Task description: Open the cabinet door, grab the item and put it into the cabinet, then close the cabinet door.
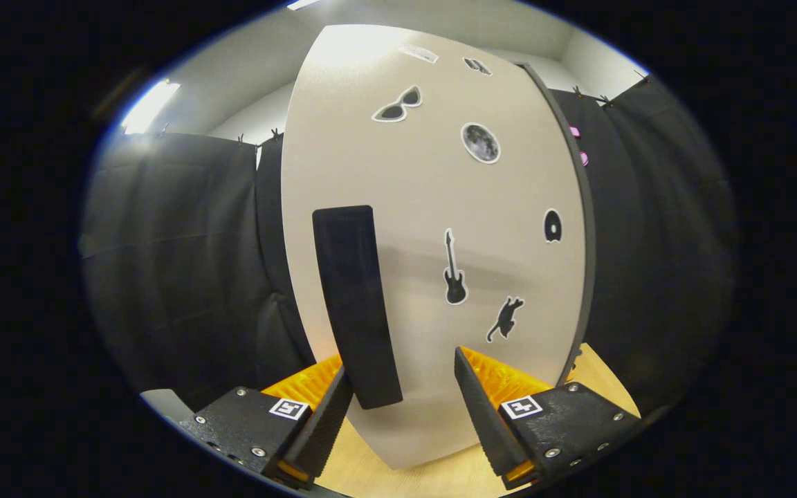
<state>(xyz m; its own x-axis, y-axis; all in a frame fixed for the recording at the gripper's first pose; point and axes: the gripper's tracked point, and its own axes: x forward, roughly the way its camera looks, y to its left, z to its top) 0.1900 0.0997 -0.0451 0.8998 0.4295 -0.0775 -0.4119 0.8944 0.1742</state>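
Note:
A pale cabinet door (426, 207) with several black stickers stands right in front of me, filling the space ahead of the fingers. A long black upright handle (355, 304) runs down its left part. My gripper (404, 387) is open, its fingers spread wide. The handle's lower end sits between the fingers, close against the left fingertip (338, 394). The right fingertip (471, 387) stands apart from the handle, in front of the door face. The door's dark right edge (582, 228) curves down to the wooden surface.
A light wooden tabletop (440, 477) lies under the door and the fingers. Black cloth (177, 263) hangs on both sides of the cabinet. White walls and ceiling lights show above.

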